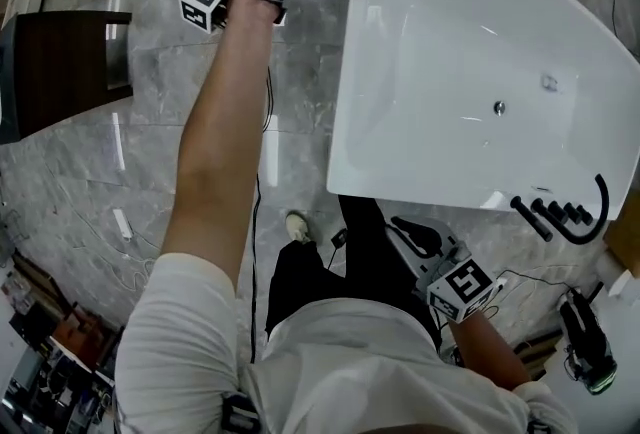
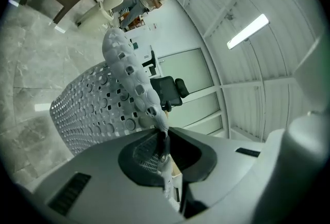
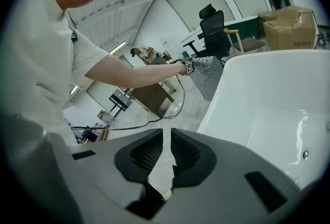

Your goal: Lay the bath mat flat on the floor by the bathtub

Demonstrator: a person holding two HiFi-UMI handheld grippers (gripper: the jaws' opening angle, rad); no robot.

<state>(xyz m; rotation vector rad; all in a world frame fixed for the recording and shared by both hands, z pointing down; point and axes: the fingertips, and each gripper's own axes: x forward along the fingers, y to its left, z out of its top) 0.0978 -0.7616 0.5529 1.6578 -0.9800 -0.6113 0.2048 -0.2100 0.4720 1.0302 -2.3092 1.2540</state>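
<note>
Here, the bath mat (image 2: 93, 109) is being pinched by its edge in the left tongs (image 2: 163, 141) beside the bathtub (image 1: 450, 52); the right tongs (image 3: 168, 158) are being held nearly together, empty.

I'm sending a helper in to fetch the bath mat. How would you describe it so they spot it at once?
Find the white bathtub, then look at the grey floor past its end farthest from the person. There the left claw pinches one edge of the bath mat. It is the only pale grey sheet punched all over with holes, unlike the dark brown cabinet nearby.
</note>
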